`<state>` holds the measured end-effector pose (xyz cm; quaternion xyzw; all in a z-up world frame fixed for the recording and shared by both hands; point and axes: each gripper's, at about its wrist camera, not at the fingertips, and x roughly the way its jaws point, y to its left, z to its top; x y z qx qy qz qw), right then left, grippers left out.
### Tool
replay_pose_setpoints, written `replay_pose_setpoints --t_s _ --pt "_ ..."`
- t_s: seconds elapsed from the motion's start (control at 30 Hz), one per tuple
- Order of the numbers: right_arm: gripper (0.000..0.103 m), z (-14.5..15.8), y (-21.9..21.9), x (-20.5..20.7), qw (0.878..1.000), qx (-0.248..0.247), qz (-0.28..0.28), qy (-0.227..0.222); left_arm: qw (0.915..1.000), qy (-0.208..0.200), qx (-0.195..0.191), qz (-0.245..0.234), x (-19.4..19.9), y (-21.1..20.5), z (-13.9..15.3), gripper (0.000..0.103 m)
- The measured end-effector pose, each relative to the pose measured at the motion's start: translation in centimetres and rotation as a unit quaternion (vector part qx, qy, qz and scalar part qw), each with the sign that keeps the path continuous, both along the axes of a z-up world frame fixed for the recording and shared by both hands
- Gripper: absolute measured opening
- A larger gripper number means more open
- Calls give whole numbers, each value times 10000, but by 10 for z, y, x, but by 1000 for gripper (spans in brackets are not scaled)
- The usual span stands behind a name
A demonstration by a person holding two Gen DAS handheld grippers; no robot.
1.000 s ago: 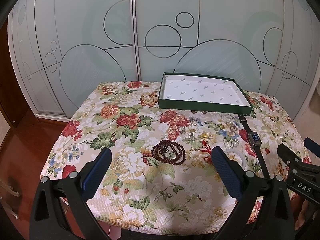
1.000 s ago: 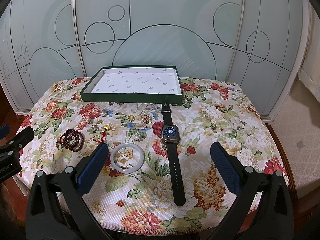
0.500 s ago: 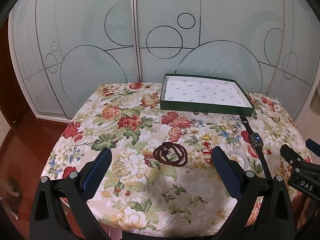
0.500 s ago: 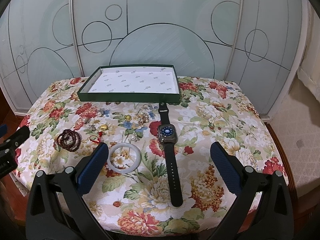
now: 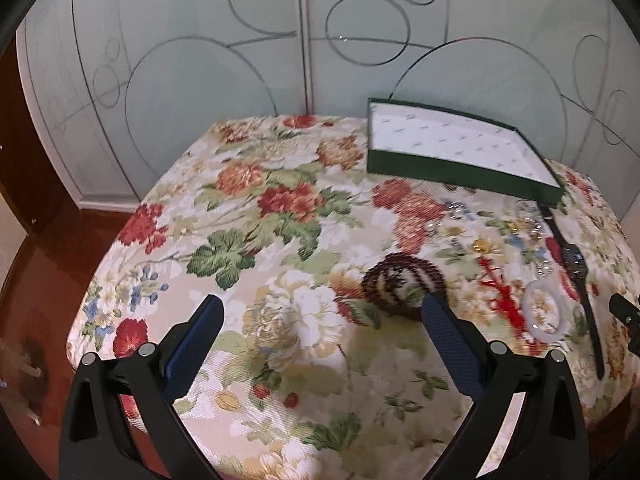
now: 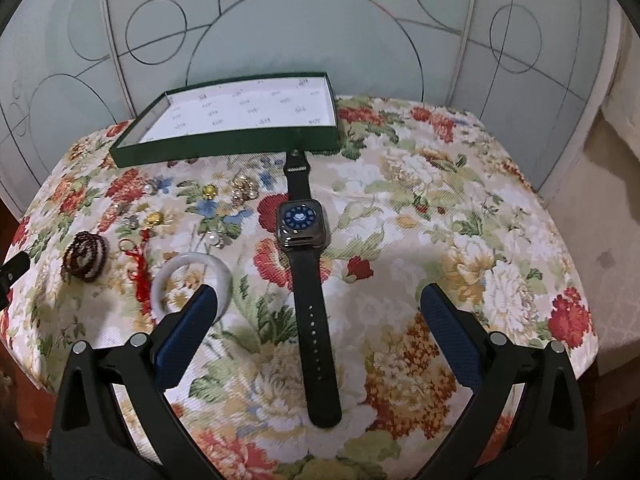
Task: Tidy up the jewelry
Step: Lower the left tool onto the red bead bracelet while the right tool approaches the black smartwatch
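Note:
A dark smartwatch [image 6: 304, 222] lies flat on the floral cloth, its strap running toward me between the fingers of my open right gripper [image 6: 319, 308]. A white bangle [image 6: 188, 280] sits by the right gripper's left finger. Left of it lie a red tassel charm [image 6: 140, 276], a brown bead bracelet [image 6: 85, 255] and several small earrings and brooches [image 6: 224, 196]. My left gripper [image 5: 320, 316] is open above the cloth, its right finger just in front of the bead bracelet [image 5: 404, 280]. An empty green tray [image 6: 240, 120] with a white lining stands at the back.
The floral cloth covers a small table [image 5: 256, 216] whose edges drop to a wooden floor [image 5: 36, 280] on the left. Frosted glass doors [image 6: 312, 20] stand close behind the tray. The other gripper's black tip shows at the right edge of the left wrist view [image 5: 624, 312].
Both grippers have moved forward and lower over the table. The watch and bead bracelet now appear larger and nearer. No item on the cloth has moved.

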<state>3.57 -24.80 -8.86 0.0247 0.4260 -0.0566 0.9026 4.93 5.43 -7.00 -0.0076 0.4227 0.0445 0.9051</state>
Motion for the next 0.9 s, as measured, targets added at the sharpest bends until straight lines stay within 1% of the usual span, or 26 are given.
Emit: replay_pose_setpoints --t_s 0.13,0.2,0.3,0.4,0.47,0.6,0.63,0.67,0.7,0.77,0.83,0.9 --pt "101 -9 -2 15 9999 47 26 123 9999 3 -104 -104 4 -8 -6 98" --pt "101 -13 -1 22 9998 92 47 172 9995 -16 -157 -275 7 -20 -7 98" --pt "101 -16 -1 27 9997 137 68 212 9990 -32 -137 -430 15 -37 -11 98" --pt "101 -16 -2 30 9996 164 71 220 9986 125 -269 -445 30 -44 -23 98" --pt "101 -14 -4 31 9996 189 48 203 9979 194 -309 -542 35 -48 -29 98" --pt "101 -13 -9 34 9995 250 3 202 9971 166 -174 -727 38 -56 -35 97" --pt "101 -14 -9 35 9994 256 -1 212 9969 215 -205 -726 41 -55 -38 83" --pt "101 -14 -9 35 9994 264 0 219 9966 307 -268 -722 44 -54 -42 63" --pt "101 -14 -9 35 9993 282 2 228 9960 456 -343 -689 48 -52 -47 62" --pt "101 -14 -9 36 9993 287 10 223 9961 353 -458 -660 48 -48 -48 62" --pt "101 -14 -8 35 9993 290 14 215 9962 319 -426 -693 47 -49 -48 62" --pt "101 -15 -7 36 9993 293 24 222 9961 267 -397 -747 45 -50 -49 55"
